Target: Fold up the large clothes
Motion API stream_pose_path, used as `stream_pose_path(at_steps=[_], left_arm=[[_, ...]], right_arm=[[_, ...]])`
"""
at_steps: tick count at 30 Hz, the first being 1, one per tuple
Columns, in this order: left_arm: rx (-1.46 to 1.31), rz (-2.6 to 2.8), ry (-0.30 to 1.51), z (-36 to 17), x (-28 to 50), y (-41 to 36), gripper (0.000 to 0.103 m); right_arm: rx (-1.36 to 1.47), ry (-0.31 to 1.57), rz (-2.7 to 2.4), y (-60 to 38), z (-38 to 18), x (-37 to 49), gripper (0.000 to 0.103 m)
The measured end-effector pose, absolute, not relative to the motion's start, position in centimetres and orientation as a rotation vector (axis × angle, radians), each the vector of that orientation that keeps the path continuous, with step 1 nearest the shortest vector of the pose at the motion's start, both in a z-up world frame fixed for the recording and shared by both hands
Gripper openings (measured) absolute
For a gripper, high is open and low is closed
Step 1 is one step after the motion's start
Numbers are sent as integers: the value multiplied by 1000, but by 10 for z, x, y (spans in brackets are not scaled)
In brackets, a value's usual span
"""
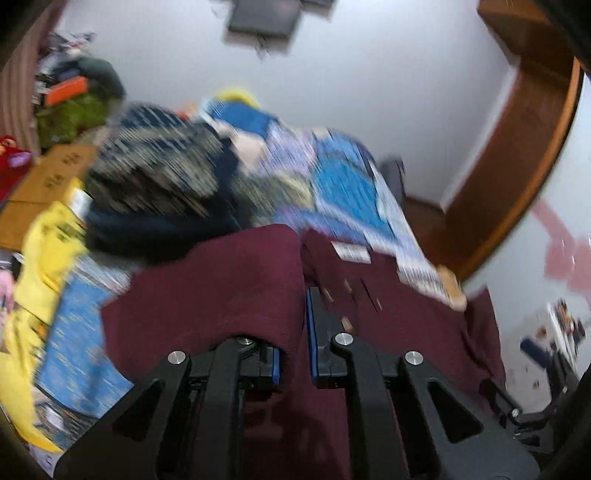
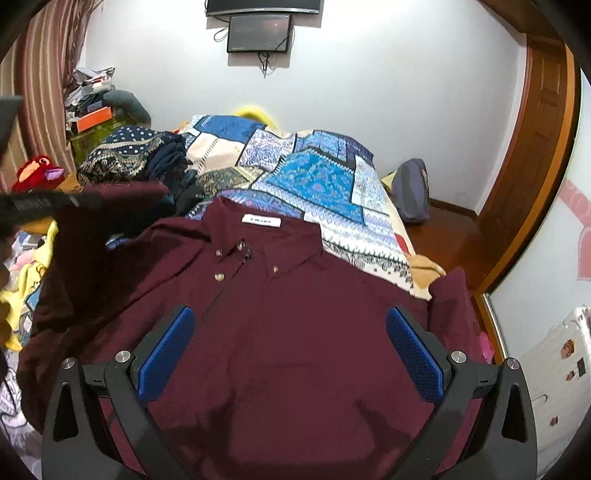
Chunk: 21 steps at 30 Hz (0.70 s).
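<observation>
Gripping a fold of the maroon shirt between nearly closed jaws, the left gripper is lifting that cloth, while the right gripper is hovering with its jaws spread wide over the shirt's front, holding nothing. Beyond them the shirt is lying collar-up on the bed, on a blue patchwork quilt, with a pile of dark patterned clothes sitting at the far left and a wall-mounted screen hanging behind.
</observation>
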<state>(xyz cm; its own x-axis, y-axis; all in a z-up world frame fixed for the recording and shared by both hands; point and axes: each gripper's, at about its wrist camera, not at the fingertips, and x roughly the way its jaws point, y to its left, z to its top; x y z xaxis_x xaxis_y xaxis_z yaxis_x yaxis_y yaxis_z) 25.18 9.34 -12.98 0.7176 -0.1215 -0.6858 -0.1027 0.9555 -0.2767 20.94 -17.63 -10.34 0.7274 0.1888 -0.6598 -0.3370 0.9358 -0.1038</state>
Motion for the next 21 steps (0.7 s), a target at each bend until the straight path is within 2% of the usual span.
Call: stream_pose_path(at_steps=[6,7,11,15,16,21], left_arm=[[-208,-159,998,-184,253,34,11],[-198,-168,1027,-191,250,31,14],[-192,-179,1049,-190,233,33,19],[-226,-166,1006,-169,215,49,58],[-226,-140,972,-160,207,57,64],[-221,-14,884,-134,188,102,69]], right_arm=[[-180,751,340,-191,-108,206,103],[-167,760,346,-194,-108,205,103],[-163,769,346,-195,-108,202,103],[-191,759,343,-186,-104,200,103],[-198,754,349,-183,-102,199,103],[-252,713,392,-159,-91,195,103]])
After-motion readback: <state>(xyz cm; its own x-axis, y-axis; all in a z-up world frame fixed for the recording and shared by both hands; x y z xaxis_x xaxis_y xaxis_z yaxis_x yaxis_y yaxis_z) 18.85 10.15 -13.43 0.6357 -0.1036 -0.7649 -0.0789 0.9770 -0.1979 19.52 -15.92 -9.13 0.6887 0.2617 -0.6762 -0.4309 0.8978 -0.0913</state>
